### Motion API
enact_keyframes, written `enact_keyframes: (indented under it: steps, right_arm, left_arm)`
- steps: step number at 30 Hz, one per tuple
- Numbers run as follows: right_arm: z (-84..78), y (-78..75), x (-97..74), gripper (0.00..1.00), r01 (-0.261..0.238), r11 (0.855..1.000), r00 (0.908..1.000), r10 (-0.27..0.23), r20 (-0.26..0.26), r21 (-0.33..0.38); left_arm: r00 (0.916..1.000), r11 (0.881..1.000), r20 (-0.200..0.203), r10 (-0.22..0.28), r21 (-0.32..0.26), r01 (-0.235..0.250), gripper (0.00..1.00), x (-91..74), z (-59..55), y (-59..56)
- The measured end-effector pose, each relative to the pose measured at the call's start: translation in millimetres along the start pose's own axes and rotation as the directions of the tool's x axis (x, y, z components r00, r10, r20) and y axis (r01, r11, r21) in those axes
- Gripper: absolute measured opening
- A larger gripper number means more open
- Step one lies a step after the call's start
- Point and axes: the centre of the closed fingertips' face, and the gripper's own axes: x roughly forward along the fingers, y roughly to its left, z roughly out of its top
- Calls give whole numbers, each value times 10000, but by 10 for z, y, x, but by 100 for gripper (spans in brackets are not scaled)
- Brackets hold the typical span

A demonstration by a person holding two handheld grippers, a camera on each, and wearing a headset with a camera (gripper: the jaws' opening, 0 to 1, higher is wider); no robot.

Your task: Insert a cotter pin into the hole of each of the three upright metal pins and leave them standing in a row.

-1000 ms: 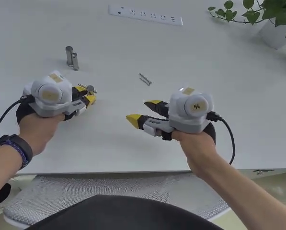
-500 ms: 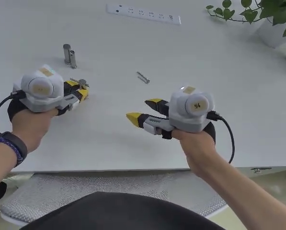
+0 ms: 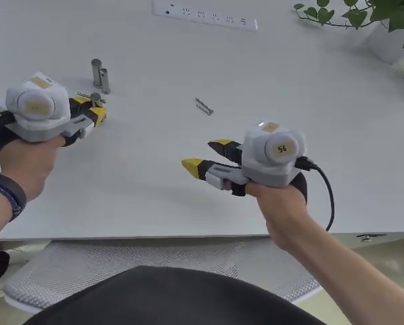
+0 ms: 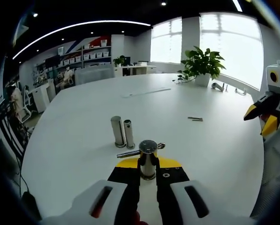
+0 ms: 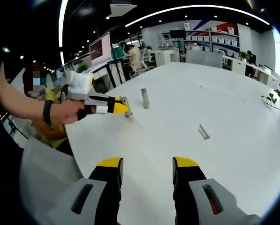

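My left gripper is shut on a short metal pin held upright, with a cotter pin pushed through its hole. Two more metal pins stand side by side on the white table just beyond it; the left gripper view has them close ahead of the jaws. Loose cotter pins lie mid-table. My right gripper hovers open near the front edge, holding nothing. In the right gripper view, its jaws point toward the left gripper and the standing pins.
A white power strip lies along the far side of the table. A potted plant stands at the far right corner. A mesh chair seat sits below the table's front edge.
My left gripper has carried its metal pin to the left and away from me, closer to the two standing pins. The right gripper has stayed in place, open.
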Motion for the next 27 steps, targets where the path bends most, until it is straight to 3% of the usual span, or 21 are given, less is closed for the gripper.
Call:
enact_keyframes:
  steps: [15, 27]
  right_arm:
    - [-27, -50, 12, 44, -9, 9999, 10000, 10, -76, 111]
    - [-27, -62, 4, 44, 4, 9999, 10000, -3, -84, 102]
  left_arm:
    - [9957, 9948, -226, 895, -465, -905, 10, -68, -160, 322]
    - [9905, 9881, -279, 1346, -711, -1363, 10, -121, -262, 372]
